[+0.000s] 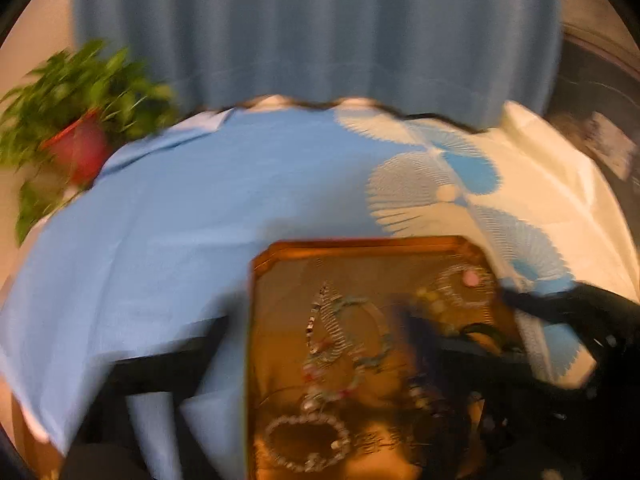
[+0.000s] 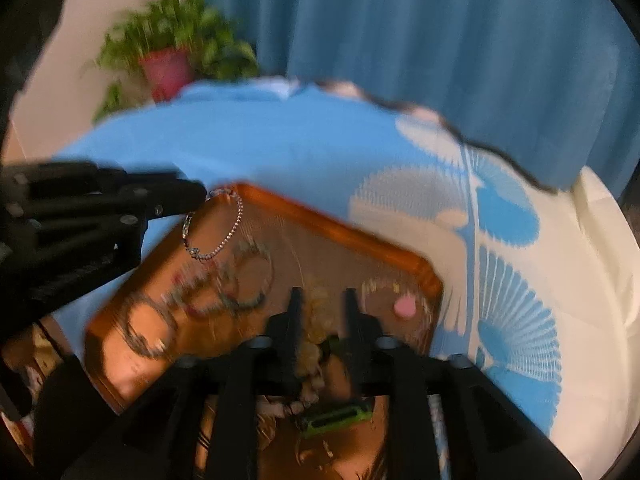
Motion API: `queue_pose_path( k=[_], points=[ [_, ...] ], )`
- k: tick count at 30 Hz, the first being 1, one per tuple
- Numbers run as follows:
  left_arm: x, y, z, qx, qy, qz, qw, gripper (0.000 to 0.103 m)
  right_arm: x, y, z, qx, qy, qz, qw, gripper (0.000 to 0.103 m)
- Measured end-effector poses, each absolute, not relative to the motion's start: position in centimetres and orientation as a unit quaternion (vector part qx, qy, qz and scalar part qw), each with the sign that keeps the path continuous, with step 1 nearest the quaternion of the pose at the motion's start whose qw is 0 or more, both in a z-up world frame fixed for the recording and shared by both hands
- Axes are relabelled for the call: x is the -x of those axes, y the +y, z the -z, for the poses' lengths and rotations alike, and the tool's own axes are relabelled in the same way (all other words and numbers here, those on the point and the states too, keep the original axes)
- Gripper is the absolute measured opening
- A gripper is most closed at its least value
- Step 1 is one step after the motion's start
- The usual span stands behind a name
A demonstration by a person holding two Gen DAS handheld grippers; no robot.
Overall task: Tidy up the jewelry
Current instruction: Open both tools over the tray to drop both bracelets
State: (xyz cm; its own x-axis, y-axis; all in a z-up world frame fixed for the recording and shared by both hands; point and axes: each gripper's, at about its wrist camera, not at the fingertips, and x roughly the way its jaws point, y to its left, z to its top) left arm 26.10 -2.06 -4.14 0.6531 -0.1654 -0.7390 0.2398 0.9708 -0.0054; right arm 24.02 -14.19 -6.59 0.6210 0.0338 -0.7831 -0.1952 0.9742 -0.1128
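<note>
An orange-brown tray holds several bracelets and necklaces; it also shows in the right wrist view. In the right wrist view my left gripper is shut on a silver chain bracelet that hangs over the tray's far left corner. My right gripper is open low over the tray, its fingers on either side of a yellow bead bracelet. A pearl bracelet lies at the tray's near end. In the left wrist view my right gripper reaches in from the right. Both views are blurred.
The tray sits on a table with a blue and white cloth. A potted plant in a red pot stands at the far left, by a blue curtain. A pink piece lies at the tray's right.
</note>
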Motion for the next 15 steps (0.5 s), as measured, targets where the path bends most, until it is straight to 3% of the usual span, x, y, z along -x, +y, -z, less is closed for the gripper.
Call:
queue_pose_path(
  k=[1, 2, 6, 15],
  points=[
    [-25.6, -1.5, 4.1, -0.041, 0.389, 0.098, 0.915, 0.102, -23.8, -14.2, 7.0, 0.097, 0.436, -0.057, 0.893, 0.076],
    [-25.2, -1.1, 4.2, -0.037, 0.383, 0.093, 0.918, 0.102, -23.4, -14.3, 7.2, 0.099, 0.432, -0.051, 0.895, 0.081],
    [-23.4, 0.0, 4.3, -0.030, 0.409, 0.086, 0.908, 0.102, -20.8, -14.4, 6.7, 0.105, 0.425, -0.042, 0.898, 0.081],
    [-15.2, 0.7, 2.4, -0.043, 0.384, 0.083, 0.919, 0.102, -13.2, -14.4, 4.0, 0.066, 0.392, -0.009, 0.918, 0.085]
  ],
)
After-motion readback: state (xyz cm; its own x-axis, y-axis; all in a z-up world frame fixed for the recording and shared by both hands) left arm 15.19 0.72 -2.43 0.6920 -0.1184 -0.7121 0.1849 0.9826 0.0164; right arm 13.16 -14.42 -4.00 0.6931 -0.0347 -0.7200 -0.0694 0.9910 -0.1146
